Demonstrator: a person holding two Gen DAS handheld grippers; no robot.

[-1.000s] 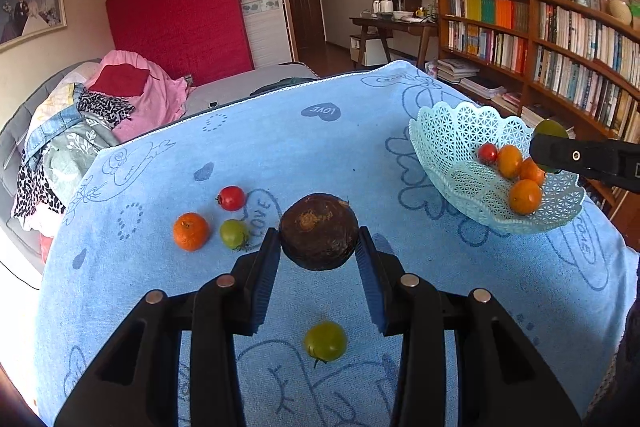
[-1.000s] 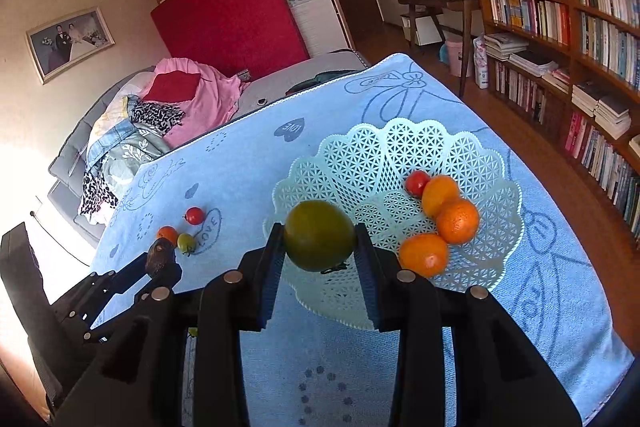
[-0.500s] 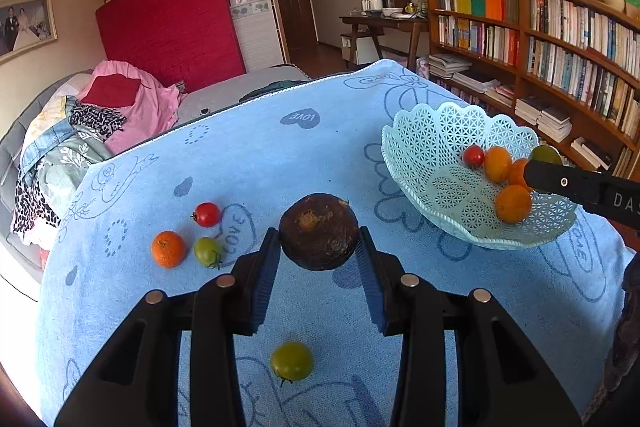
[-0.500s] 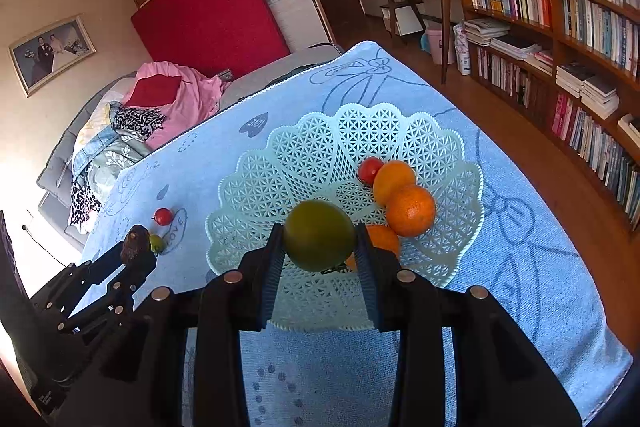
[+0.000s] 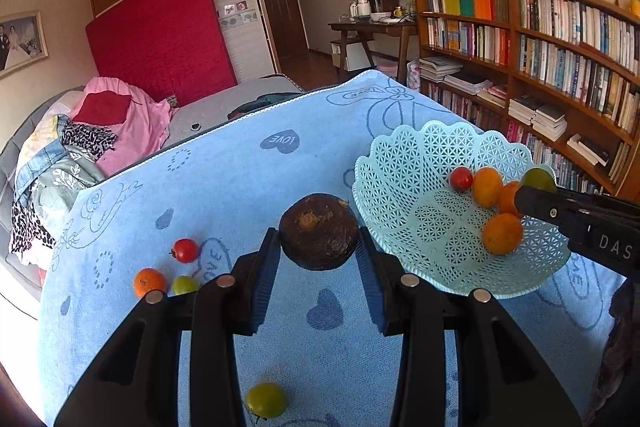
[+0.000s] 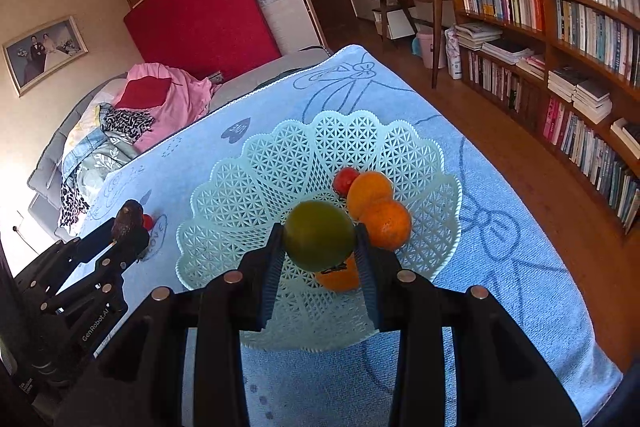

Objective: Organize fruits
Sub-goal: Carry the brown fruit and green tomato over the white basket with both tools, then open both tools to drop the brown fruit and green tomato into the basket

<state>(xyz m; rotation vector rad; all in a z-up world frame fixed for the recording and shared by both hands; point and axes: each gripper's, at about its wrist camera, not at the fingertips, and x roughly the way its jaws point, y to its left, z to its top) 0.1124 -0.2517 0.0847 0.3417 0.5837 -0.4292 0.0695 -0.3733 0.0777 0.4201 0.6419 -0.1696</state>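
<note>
Both grippers have drifted toward the basket since a second ago, and the pale lattice basket [image 6: 248, 187] now fills more of the right wrist view, with the green fruit carried further in over its bowl.

The blue towel [image 5: 224, 179], printed with hearts and bows, covers the whole tabletop. On it, toward the bookshelf side, sits the scalloped basket, holding three oranges [image 6: 386, 223] and a red tomato [image 6: 345, 179] huddled together on one side.

The left gripper [image 5: 319, 259] is clamped on a dark brown fruit [image 5: 319, 231], round, rough-skinned, with an orange-flecked scar on top, held above the towel just beside the basket's rim. The right gripper [image 6: 319, 255] pinches a smooth olive-green fruit [image 6: 319, 235] over the basket, just in front of the oranges.

Only the left wrist view shows the loose fruit on the towel: a small orange [image 5: 149, 282], a green tomato [image 5: 185, 284] beside it, a red tomato [image 5: 185, 250] just behind, and another green tomato [image 5: 265, 399] apart from them, under the gripper. The right wrist view instead shows the basket's full outline.
</note>
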